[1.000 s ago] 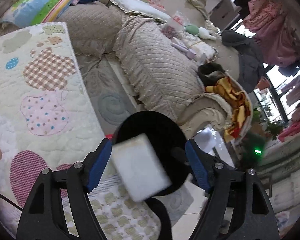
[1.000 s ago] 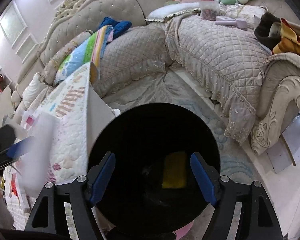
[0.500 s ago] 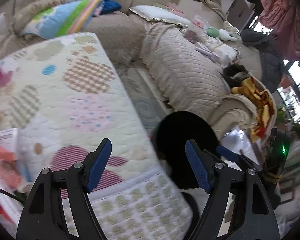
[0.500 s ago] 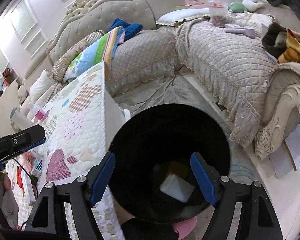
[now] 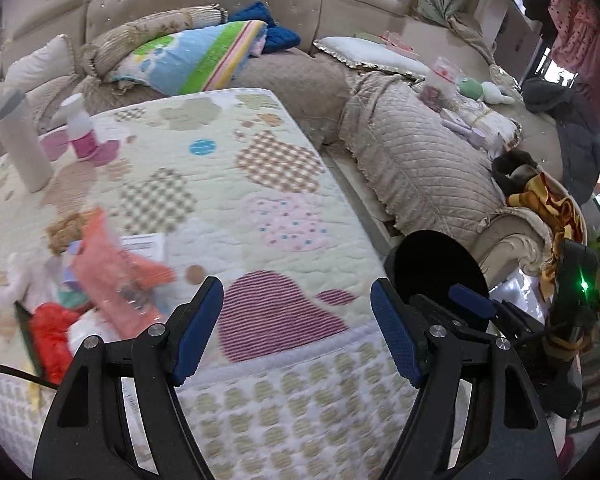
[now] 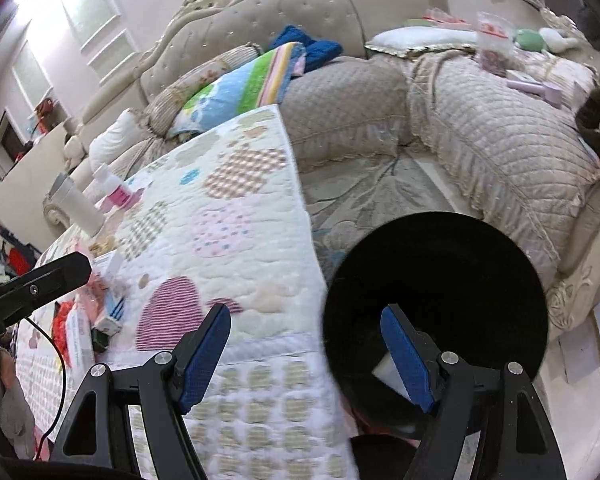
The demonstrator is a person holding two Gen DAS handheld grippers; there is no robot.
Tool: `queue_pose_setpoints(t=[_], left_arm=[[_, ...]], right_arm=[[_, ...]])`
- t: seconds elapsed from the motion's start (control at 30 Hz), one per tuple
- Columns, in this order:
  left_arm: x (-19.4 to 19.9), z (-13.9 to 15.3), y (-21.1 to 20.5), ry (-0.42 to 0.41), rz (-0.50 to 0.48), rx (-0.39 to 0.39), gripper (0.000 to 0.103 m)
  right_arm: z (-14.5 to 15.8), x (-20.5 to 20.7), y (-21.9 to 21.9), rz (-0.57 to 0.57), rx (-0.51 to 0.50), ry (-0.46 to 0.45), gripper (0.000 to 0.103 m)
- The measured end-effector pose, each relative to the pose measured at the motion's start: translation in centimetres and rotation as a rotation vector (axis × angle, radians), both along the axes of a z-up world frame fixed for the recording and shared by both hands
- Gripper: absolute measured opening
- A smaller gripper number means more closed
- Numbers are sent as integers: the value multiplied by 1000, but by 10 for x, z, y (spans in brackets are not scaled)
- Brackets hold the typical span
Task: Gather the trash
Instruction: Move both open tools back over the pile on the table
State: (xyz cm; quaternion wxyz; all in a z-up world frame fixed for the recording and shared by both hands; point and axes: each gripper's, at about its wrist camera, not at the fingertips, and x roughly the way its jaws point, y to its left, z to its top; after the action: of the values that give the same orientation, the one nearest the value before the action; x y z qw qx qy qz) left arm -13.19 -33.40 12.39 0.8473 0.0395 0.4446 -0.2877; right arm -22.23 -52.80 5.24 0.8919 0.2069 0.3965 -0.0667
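While both tools gaped wide and empty | left tool (image 5: 296, 330), right tool (image 6: 306, 352) | orange wrapper (image 5: 116, 276) near surface's left edge looked light, crinkly; pinch its edge.

You're in a home living room: tufted corner sofa (image 6: 260, 20) with quilted covers, pillows (image 5: 204, 56), plush toys (image 5: 484, 90), a quilt-covered table (image 5: 228, 184), a rug (image 6: 372, 184), clothes (image 5: 580, 36) hanging by the window.
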Motion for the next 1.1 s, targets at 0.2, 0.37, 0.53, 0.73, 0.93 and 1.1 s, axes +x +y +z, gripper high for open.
queue_pose_setpoints(t=[0.2,0.37,0.53,0.73,0.93,1.1], left_arm=[[-1,9,50,-13,52,7,76],[2,8,104,-13,117,36,76],[11,-1,164,-5,204,71,76],[21,-27,233,18,308,121,76],[27,-60,267,77,337,126,76],[32,-77,276,116,333,104,76]], right_arm=[[4,18,41,90,4,-6,75],[7,36,82,189,8,-17,75],[6,52,115,260,-1,-12,75],[5,69,152,350,-14,0,75],[2,87,175,393,-16,11,75],[8,103,192,425,-35,3,74]])
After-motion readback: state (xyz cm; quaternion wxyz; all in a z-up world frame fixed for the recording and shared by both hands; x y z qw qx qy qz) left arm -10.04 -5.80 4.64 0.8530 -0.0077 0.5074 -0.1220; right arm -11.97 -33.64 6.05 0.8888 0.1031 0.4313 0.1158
